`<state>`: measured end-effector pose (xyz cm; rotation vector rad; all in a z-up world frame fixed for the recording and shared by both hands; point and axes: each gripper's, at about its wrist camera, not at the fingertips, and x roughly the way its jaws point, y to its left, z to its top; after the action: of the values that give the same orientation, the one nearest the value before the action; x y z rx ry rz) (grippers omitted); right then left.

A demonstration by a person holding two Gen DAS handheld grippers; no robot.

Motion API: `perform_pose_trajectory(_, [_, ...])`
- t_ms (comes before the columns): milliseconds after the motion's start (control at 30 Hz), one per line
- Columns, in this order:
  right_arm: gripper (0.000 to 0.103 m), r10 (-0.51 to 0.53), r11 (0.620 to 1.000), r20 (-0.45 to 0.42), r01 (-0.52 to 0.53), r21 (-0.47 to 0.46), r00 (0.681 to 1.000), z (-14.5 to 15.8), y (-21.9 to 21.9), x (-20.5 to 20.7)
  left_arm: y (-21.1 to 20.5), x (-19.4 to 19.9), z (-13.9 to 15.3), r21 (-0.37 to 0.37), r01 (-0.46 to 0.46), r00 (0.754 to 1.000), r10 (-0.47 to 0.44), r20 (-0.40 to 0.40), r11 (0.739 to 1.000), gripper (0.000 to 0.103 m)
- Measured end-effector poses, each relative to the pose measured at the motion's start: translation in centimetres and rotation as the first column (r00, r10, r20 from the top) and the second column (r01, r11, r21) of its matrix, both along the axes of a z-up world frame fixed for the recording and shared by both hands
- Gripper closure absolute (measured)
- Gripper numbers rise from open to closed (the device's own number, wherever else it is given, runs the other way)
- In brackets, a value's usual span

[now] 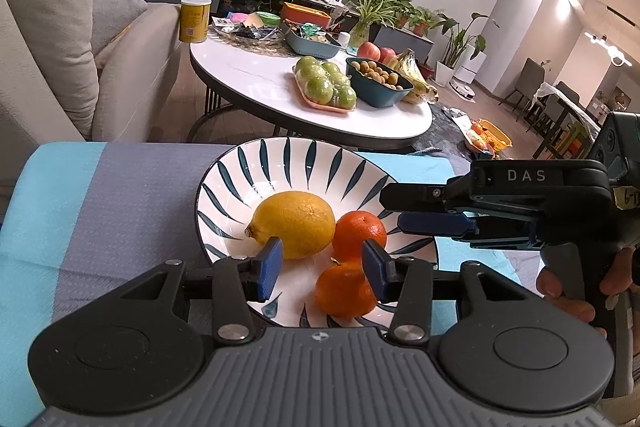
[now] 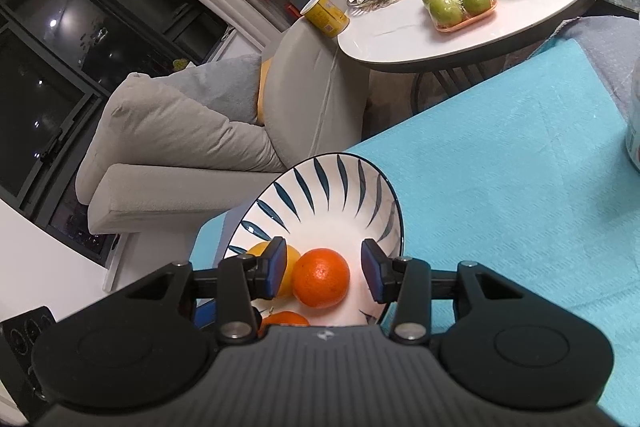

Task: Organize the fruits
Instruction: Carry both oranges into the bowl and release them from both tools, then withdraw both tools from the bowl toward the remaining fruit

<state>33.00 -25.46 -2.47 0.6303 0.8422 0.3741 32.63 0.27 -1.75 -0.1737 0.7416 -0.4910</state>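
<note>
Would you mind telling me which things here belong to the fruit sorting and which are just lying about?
Part of the job: striped bowl, lemon, two oranges.

Lying about: green apples, yellow tin, dark bowl of small fruit, bananas.

Bowl [image 1: 320, 163] is white with dark teal leaf strokes fanning out from the middle. Inside: 1 yellow lemon [image 1: 294, 225] at about 10 o'clock and 2 orange mandarins [image 1: 359, 233] at 3 and 5. Cloth [image 1: 120, 203] under it has turquoise and grey-blue stripes. Both grippers are black with blue pads [image 1: 269, 269]. Way back, green apples [image 1: 326, 83] sit on a salmon tray.
</note>
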Motion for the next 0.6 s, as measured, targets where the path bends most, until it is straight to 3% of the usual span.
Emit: perform_pose_trajectory(600, [0.051, 0.007, 1.0, 0.021, -0.007, 0.008, 1.0, 1.2, -0.1, -1.3, 0.3, -1.7, 1.0, 0.02, -0.026, 1.0, 0.026, 0.013, 0.999, 0.06])
